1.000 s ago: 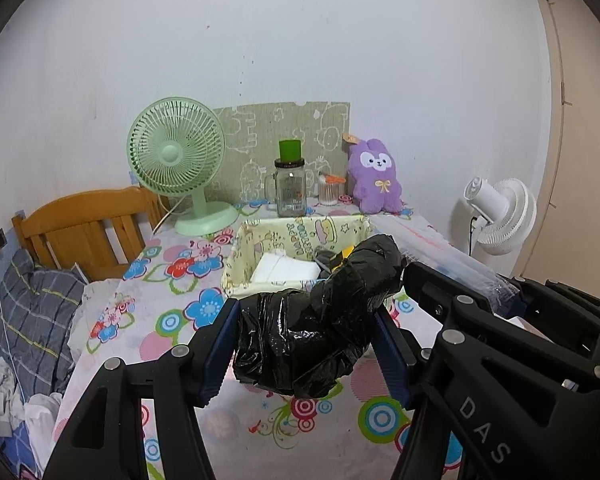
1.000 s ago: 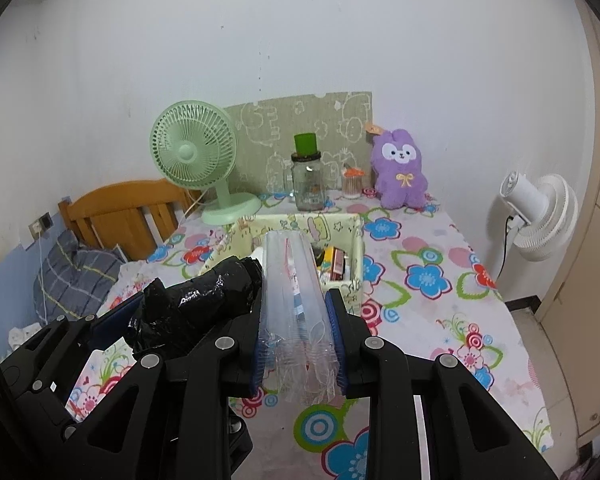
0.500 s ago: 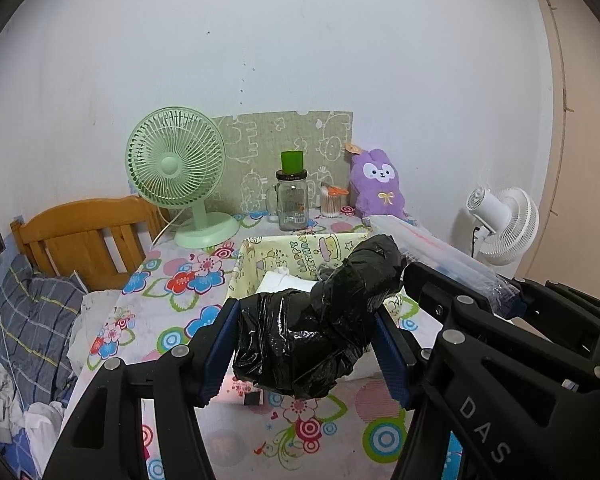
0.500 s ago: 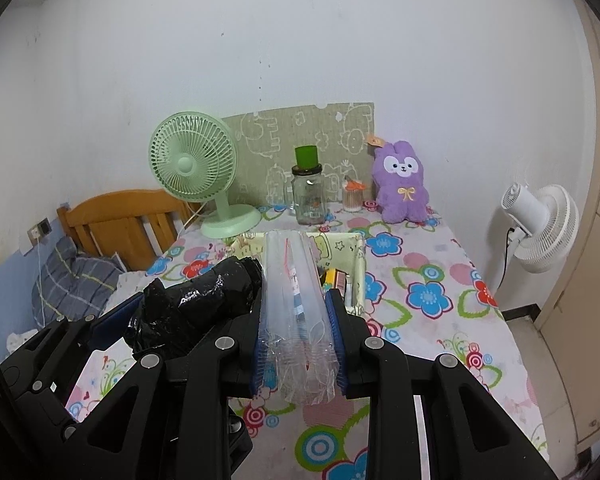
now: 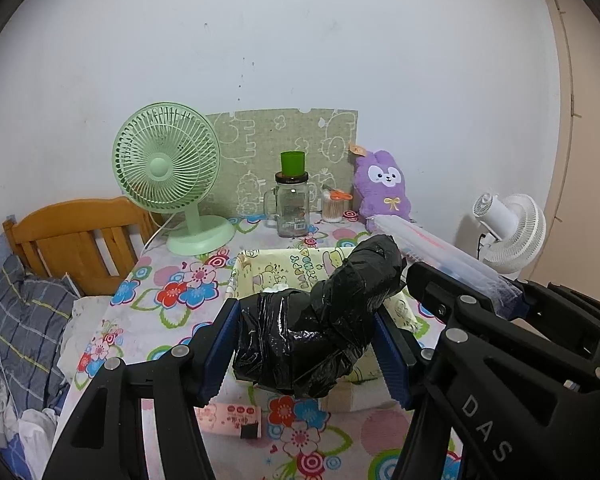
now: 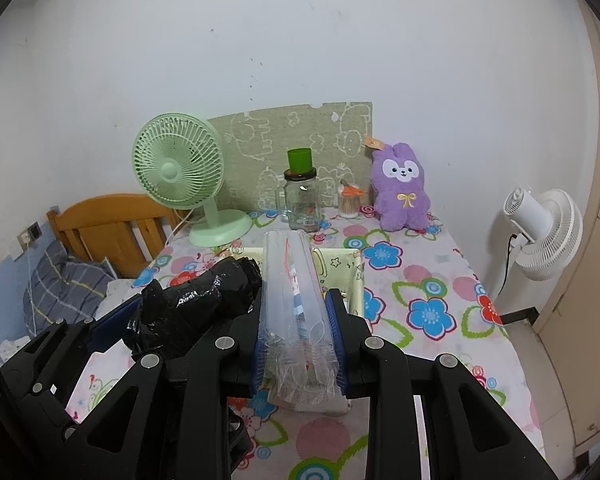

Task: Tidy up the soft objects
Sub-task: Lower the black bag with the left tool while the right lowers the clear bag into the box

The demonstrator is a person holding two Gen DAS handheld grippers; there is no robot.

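My left gripper (image 5: pixel 307 309) is shut on a crumpled black plastic bag (image 5: pixel 316 320), which bulges up and to the right past its blue pads. Just to its right, my right gripper (image 6: pixel 296 298) is shut on a rolled clear plastic bag (image 6: pixel 292 280). Each wrist view also shows the other load: the clear plastic bag (image 5: pixel 440 252) and the black plastic bag (image 6: pixel 196 304). Both hover over the near side of a yellow printed fabric box (image 5: pixel 276 268), whose inside is mostly hidden. A purple plush rabbit (image 5: pixel 384 188) sits against the back wall.
On the flower-print table stand a green desk fan (image 5: pixel 168 164), a glass jar (image 5: pixel 292 208) with a green cup on top and a small swab pot (image 5: pixel 334 210). A pink card (image 5: pixel 228 420) lies near the front. A wooden headboard (image 5: pixel 80 236) is left; a white fan (image 5: pixel 508 232) right.
Both grippers have moved forward over the table toward the back wall, each keeping its bag. The yellow box has slid lower in both views and now sits under the fingers.
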